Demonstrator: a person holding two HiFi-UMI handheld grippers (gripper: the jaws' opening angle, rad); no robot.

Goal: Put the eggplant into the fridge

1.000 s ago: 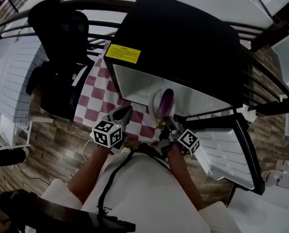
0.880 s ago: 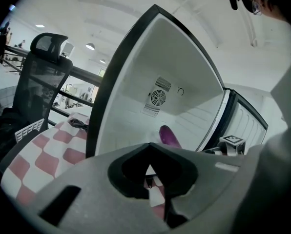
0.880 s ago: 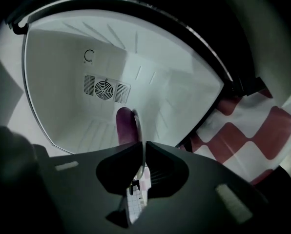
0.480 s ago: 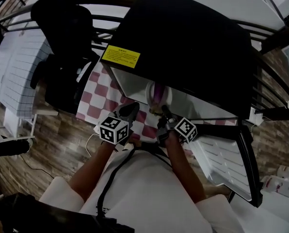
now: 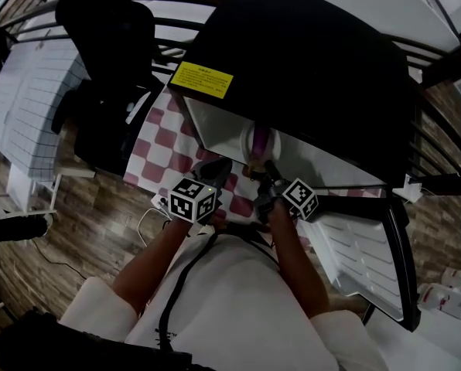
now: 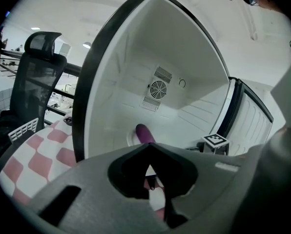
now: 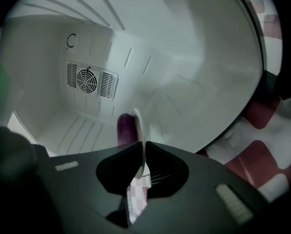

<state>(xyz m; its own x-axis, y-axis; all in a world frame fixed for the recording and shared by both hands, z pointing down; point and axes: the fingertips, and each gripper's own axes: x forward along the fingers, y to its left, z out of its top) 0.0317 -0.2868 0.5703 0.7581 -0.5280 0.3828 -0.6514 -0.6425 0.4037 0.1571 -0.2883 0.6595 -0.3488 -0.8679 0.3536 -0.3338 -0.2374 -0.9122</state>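
1 table [image 5: 141, 178] under a red-and-white checked cloth [image 5: 161, 141] bears 1 black fridge [image 5: 308, 60] standing directly on that cloth. Its door [image 5: 354, 246] is open toward 4 o'clock in the head view, and bare cloth shows at 9 o'clock of its white cavity. Within the cavity, 1 white plate [image 7: 140, 130] carries 1 purple eggplant [image 7: 123, 129]; whether the plate rests on the cavity floor cannot be determined. The wood-plank floor [image 5: 83, 230] bears 1 black office chair [image 5: 107, 68] at 10 o'clock.

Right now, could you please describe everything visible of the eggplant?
The eggplant is dark purple, smooth and glossy, its rounded end pointing into the open fridge. It lies on a white plate at the fridge's mouth. The right gripper is shut on the plate's rim and does not touch the eggplant. The stem end is hidden.
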